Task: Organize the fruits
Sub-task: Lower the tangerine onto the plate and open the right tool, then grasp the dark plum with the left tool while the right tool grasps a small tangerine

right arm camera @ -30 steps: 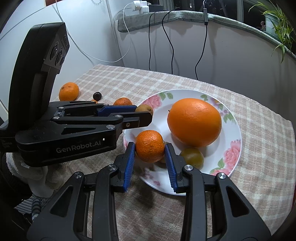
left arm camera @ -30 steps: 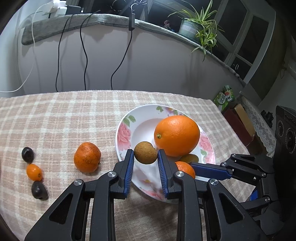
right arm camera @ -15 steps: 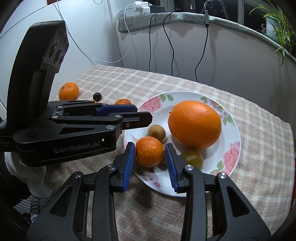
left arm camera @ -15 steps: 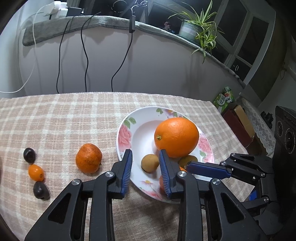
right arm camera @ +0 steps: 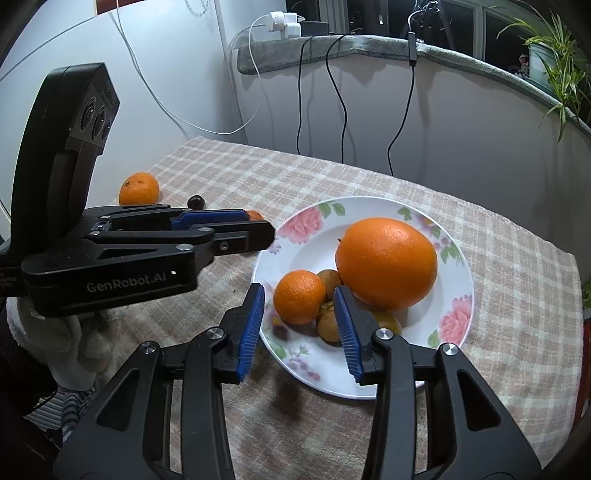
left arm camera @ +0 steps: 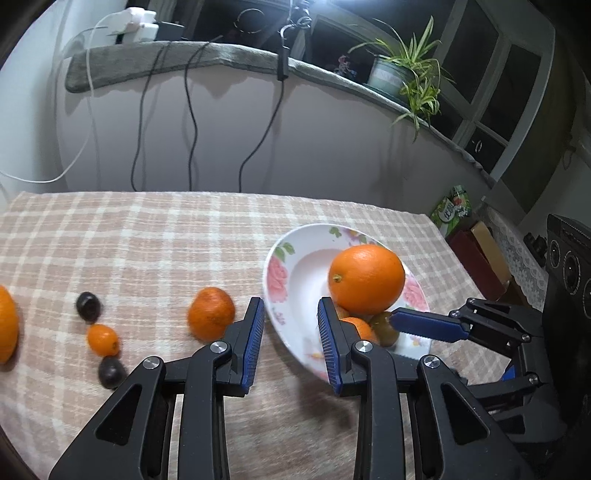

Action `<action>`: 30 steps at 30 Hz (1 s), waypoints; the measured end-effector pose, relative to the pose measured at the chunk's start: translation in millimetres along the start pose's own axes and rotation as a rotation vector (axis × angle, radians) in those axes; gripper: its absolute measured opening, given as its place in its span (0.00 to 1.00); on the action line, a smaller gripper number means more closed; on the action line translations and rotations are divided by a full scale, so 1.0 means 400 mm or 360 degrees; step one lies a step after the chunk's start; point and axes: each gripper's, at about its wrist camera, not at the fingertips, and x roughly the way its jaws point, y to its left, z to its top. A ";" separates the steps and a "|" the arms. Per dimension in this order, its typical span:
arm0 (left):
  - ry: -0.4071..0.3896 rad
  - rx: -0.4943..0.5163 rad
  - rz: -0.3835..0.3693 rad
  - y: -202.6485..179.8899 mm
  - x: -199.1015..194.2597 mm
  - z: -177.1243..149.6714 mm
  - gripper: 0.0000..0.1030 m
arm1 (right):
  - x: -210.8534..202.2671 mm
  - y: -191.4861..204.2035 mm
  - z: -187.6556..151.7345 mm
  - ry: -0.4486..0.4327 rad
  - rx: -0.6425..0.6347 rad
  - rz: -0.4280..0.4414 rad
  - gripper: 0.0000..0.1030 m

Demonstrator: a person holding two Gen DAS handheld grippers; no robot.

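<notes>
Mandarin (right arm camera: 299,296) lies free between right gripper's (right arm camera: 300,325) opening jaws.

Dim indoor light with a white glare spot (left arm camera: 325,5) top centre in the left view, soft shadows under the fruit, bowed fisheye edges with dark corners, slight motion blur on the plate (left arm camera: 295,354) rim.

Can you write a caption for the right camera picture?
Right gripper opening over a small orange on the flowered plate.

Bare checked desk (left arm camera: 155,240) lies open behind the loose fruit; the plate (right arm camera: 456,273) is crowded by a large orange (right arm camera: 388,262).
</notes>
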 end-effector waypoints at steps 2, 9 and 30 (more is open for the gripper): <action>-0.0008 -0.0011 0.0017 0.014 -0.013 -0.004 0.28 | 0.002 0.005 0.005 -0.0003 -0.0011 0.0006 0.40; -0.0025 -0.0082 0.0098 0.088 -0.058 -0.027 0.28 | 0.012 0.035 0.029 -0.0008 -0.0072 0.0037 0.40; 0.0018 -0.0209 0.0269 0.224 -0.117 -0.110 0.28 | 0.098 0.146 0.092 0.0051 -0.0230 0.0176 0.40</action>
